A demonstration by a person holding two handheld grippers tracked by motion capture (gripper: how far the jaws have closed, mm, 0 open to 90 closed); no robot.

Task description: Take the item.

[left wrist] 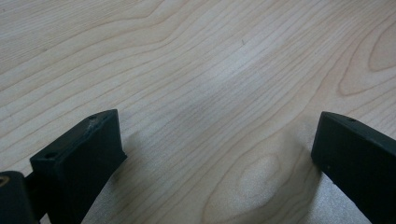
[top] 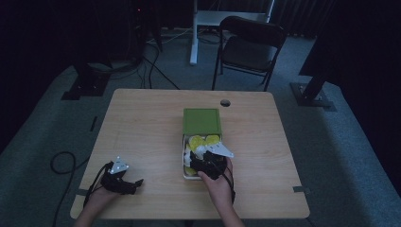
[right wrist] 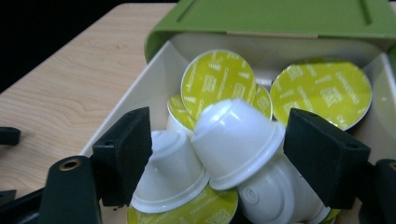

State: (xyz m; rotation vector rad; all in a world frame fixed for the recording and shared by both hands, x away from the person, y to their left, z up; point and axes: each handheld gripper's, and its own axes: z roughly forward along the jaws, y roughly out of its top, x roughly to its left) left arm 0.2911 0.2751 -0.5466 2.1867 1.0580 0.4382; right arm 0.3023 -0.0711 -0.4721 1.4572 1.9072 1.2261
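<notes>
Btwn R fingers (right wrist: 125,154): white capsule (right wrist: 236,140)

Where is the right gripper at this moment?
In the high view the right gripper is over the near end of the open white box, below the green lid; its jaws straddle white capsules, right of table centre.

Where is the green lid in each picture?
High view: the green lid lies at the table's middle, just beyond the white box of capsules.
Left gripper view: not in it; bare wooden table between open jaws.
Right gripper view: the lid runs along the top edge, behind the capsules.
Shared landmark: the wood-grain tabletop.
</notes>
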